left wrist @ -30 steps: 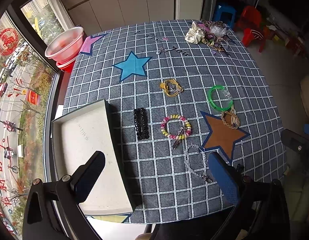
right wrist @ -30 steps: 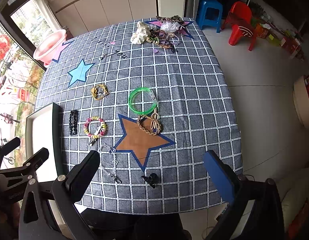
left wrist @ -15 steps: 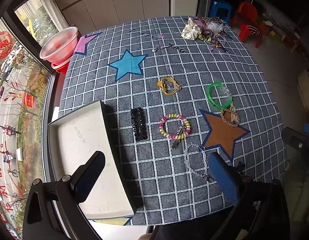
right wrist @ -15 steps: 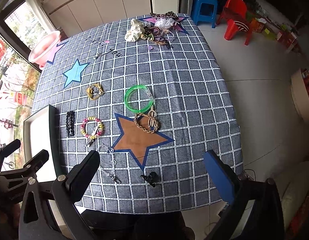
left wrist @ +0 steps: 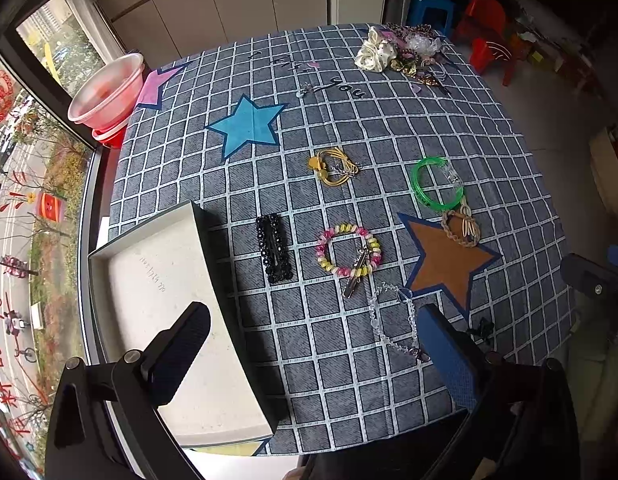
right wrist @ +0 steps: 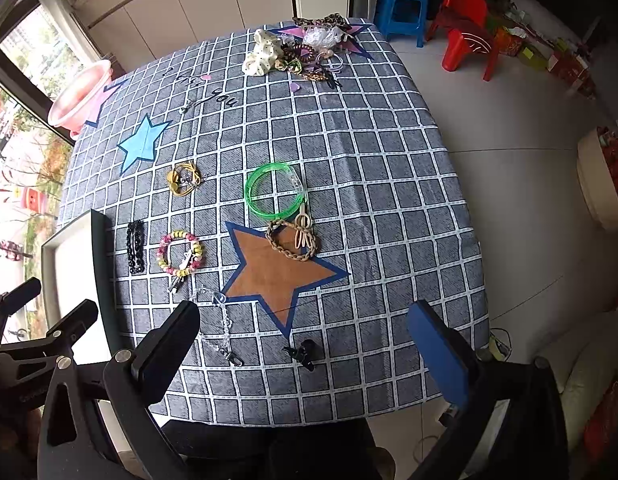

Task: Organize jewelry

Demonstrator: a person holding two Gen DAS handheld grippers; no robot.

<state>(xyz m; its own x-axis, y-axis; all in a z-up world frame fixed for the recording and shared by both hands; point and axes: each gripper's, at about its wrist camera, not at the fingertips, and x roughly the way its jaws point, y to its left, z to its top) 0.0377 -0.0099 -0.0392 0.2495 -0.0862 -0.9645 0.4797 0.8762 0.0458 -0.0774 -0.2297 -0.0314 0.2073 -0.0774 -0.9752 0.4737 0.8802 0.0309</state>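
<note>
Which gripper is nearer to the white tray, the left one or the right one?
Left. The left gripper hangs partly over the white tray; the right gripper hangs further right, near the brown star.

The grey checked tablecloth (left wrist: 389,120) over the counter carries black cursive lettering near its far edge; only the word "you" (left wrist: 347,87) reads clearly, the word to its left being too faint. Inside the shallow white box (left wrist: 157,304) at the near left runs a line of small handwritten digits (left wrist: 152,274), too small to read. Red Chinese characters (left wrist: 1,320) mark the window at far left, illegible here.
</note>
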